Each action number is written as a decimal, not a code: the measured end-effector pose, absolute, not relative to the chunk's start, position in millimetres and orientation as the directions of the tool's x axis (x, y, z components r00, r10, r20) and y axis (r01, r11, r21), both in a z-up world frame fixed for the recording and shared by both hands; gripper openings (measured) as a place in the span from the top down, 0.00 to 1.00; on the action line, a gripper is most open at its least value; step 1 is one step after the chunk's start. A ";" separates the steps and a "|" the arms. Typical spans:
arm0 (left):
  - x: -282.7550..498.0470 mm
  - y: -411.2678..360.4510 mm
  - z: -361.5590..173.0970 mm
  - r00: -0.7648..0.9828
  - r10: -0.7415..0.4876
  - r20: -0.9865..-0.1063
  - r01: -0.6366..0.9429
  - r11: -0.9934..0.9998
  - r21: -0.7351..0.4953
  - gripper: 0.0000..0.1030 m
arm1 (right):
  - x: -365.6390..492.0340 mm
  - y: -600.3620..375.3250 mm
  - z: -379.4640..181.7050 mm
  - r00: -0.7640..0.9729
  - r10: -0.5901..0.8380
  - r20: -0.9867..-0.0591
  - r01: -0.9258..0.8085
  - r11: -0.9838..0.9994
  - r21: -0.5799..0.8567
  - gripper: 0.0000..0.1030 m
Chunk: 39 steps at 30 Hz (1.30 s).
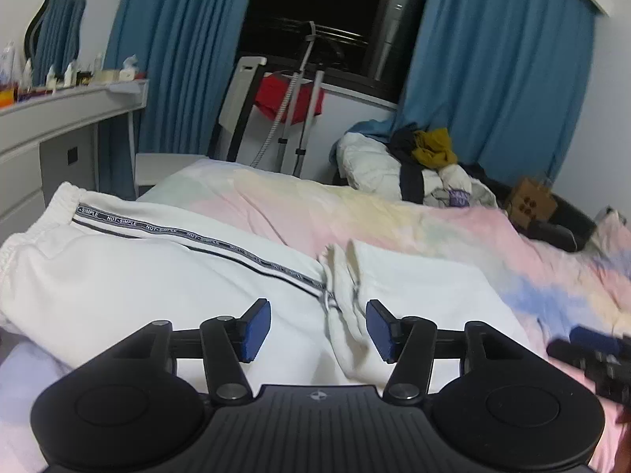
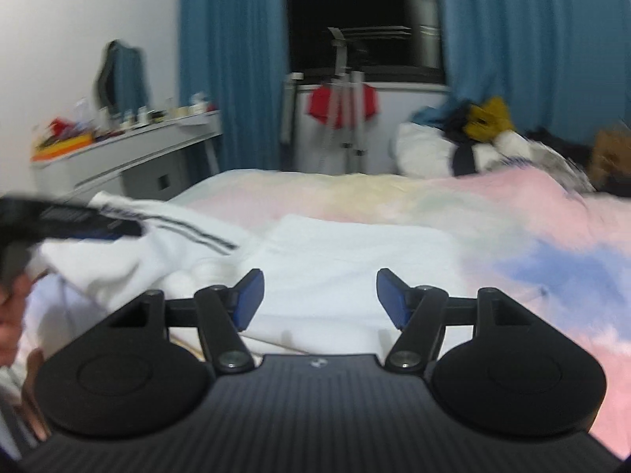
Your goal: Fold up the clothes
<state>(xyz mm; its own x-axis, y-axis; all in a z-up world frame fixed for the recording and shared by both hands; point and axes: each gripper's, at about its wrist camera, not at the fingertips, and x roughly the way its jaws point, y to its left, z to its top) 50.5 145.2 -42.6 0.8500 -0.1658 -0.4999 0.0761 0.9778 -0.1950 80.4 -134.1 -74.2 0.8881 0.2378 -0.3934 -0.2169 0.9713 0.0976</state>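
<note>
Both hand-held grippers hover spread over white trousers.

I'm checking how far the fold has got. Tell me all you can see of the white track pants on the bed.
The white track pants look like soft, thick knit. They have a gathered elastic waistband on the left and a dark side stripe printed "NOT-SIMPLE". They lie flat and slightly rumpled on the pastel bedspread, with a part folded over on the right and bunched fabric in the middle. Neither open tool grips them.
</note>
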 end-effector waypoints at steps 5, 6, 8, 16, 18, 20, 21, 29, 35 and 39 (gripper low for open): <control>24.9 129.6 -44.2 0.849 -0.170 -0.500 0.093 0.980 -0.175 0.37 | 72.1 -152.1 -84.4 0.910 0.201 -0.362 -0.158 0.977 0.146 0.37; 20.5 127.9 -44.9 0.850 -0.171 -0.499 0.093 0.980 -0.176 0.35 | 69.6 -154.2 -86.9 0.914 0.189 -0.360 -0.143 0.978 0.150 0.37; 14.1 125.6 -46.0 0.849 -0.175 -0.499 0.095 0.979 -0.182 0.26 | 66.9 -157.7 -89.6 0.920 0.173 -0.353 -0.122 0.979 0.162 0.37; 11.0 108.8 -43.4 0.863 -0.178 -0.473 0.120 0.981 -0.151 0.00 | 59.3 -167.4 -80.2 0.942 0.179 -0.283 -0.121 0.970 0.211 0.11; 13.0 107.6 -45.1 0.859 -0.174 -0.482 0.119 0.982 -0.143 0.00 | 62.3 -168.0 -79.1 0.936 0.174 -0.305 -0.115 0.972 0.203 0.11; 15.3 107.4 -46.7 0.857 -0.162 -0.489 0.111 0.985 -0.133 0.00 | 63.9 -168.0 -78.6 0.936 0.176 -0.306 -0.116 0.972 0.204 0.11; 16.8 108.0 -47.1 0.856 -0.156 -0.493 0.104 0.986 -0.130 0.00 | 64.4 -168.0 -78.2 0.935 0.180 -0.304 -0.119 0.971 0.209 0.11; 22.5 120.2 -46.8 0.854 -0.155 -0.496 0.085 0.983 -0.160 0.00 | 61.4 -168.0 -76.3 0.937 0.177 -0.302 -0.109 0.968 0.227 0.11; 34.6 160.5 -49.3 0.826 -0.182 -0.533 -0.019 0.937 -0.350 0.00 | 60.3 -172.8 -76.5 0.938 0.160 -0.308 -0.086 0.967 0.239 0.11; 42.3 192.6 -52.7 0.805 -0.166 -0.570 -0.131 0.887 -0.443 0.00 | 61.2 -177.0 -77.3 0.935 0.162 -0.314 -0.080 0.963 0.259 0.11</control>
